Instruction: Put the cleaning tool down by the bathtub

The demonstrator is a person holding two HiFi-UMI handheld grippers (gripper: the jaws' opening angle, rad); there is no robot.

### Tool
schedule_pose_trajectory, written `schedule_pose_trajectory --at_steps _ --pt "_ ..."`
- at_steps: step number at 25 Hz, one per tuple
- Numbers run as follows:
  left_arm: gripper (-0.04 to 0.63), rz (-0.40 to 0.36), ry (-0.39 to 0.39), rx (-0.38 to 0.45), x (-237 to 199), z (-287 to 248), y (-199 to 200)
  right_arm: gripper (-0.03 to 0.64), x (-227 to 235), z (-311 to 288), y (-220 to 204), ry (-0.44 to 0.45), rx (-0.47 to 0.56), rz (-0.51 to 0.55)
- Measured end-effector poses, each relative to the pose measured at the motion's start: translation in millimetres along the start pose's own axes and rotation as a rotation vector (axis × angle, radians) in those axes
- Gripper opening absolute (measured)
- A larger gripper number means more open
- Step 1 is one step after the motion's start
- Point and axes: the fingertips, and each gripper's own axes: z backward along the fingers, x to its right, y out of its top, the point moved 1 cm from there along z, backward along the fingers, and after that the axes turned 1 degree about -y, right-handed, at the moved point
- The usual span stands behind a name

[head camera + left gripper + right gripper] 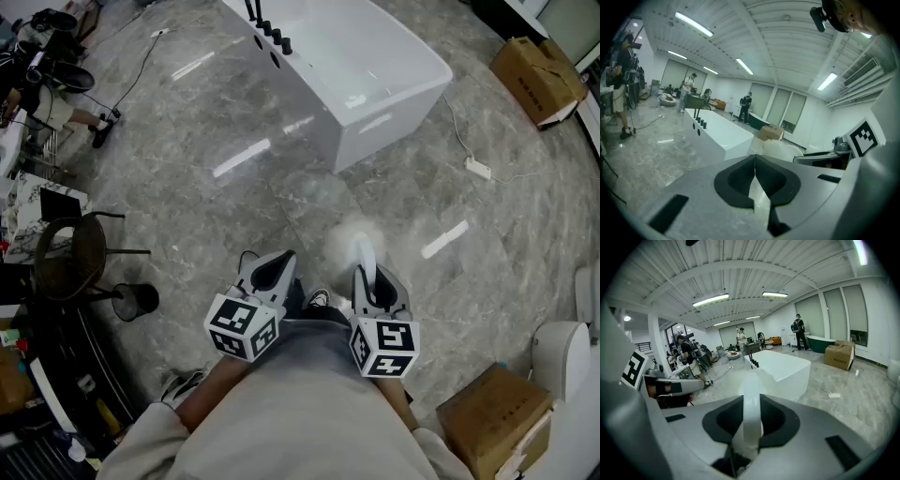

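Note:
The white bathtub (349,70) stands on the grey stone floor ahead of me, with black taps (270,33) on its left rim. My right gripper (367,267) is shut on the cleaning tool's white handle (751,411). The tool's fluffy pale head (349,240) points forward toward the tub, well short of it. In the right gripper view the bathtub (786,369) lies straight beyond the handle. My left gripper (272,264) hovers level beside the right one. Its jaw tips meet (754,157) with nothing between them, and the fluffy head (782,150) shows to its right.
A power strip (478,168) with its cable lies right of the tub. Cardboard boxes sit at the far right (536,79) and near right (494,419). A chair (73,257) and a wire bin (137,300) stand at the left. People stand in the background.

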Motion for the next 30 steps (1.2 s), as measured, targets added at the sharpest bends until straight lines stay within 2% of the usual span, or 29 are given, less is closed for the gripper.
schedule_pose_trajectory --at_steps 7,12,16,30 --pt "0.009 0.005 0.051 -0.019 5 2 -9 0.074 17 6 -13 0.010 -0.020 -0.029" --pt "0.009 0.028 0.047 -0.045 5 -6 -11 0.074 16 0 -19 0.064 -0.043 -0.101" --pt "0.009 0.039 0.033 -0.056 -2 -17 -11 0.074 15 -13 -18 0.074 -0.060 -0.096" --pt "0.009 0.069 -0.016 -0.038 -70 -75 56 0.074 17 -102 47 0.058 -0.104 -0.034"
